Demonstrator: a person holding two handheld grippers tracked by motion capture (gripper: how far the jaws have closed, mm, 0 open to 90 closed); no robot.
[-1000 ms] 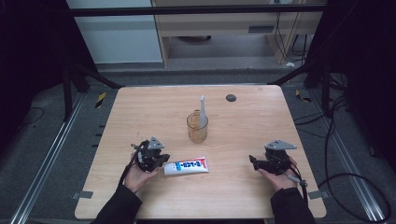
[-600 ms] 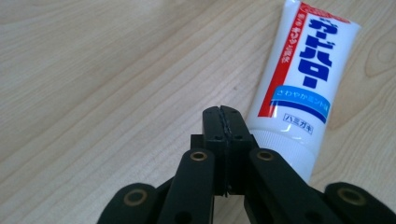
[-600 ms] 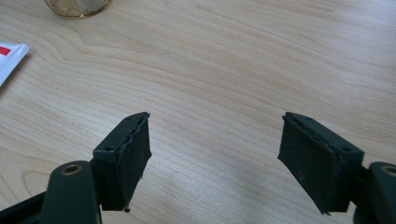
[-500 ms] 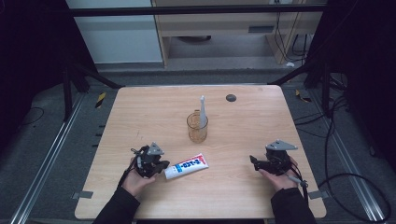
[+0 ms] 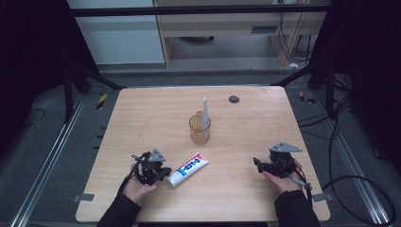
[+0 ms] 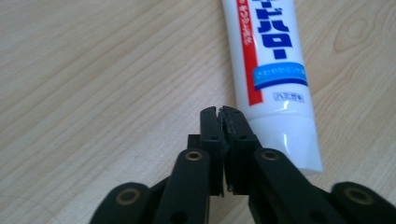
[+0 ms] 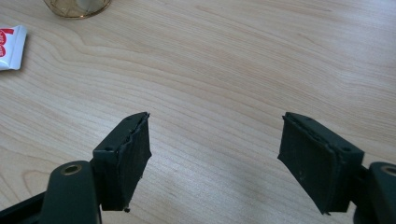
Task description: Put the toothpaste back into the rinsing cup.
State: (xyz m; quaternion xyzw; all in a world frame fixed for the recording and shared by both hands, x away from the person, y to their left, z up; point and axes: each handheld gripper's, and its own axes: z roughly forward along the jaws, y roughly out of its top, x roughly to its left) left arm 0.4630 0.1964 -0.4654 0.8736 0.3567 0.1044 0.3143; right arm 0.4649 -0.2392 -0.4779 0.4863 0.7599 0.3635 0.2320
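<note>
The table (image 5: 142, 113) is light brown wood with thin wavy lines running along it. The toothpaste tube (image 5: 188, 169) is white, with a red stripe down one side, big dark blue letters, a light blue band, and a white cap end. The cup (image 5: 199, 128) is see-through with a yellow-brown tint. The stick (image 5: 205, 112) standing in it is pale grey-white. A small round spot (image 5: 233, 99) on the table is dark grey. The left gripper (image 6: 223, 122) is black, and so is the right gripper (image 7: 215, 140). Each has a grey plate on top. The sleeves (image 5: 118, 212) are black. The floor (image 5: 38, 142) is dark grey, with a bit of yellow and black striped tape (image 5: 102, 100).
</note>
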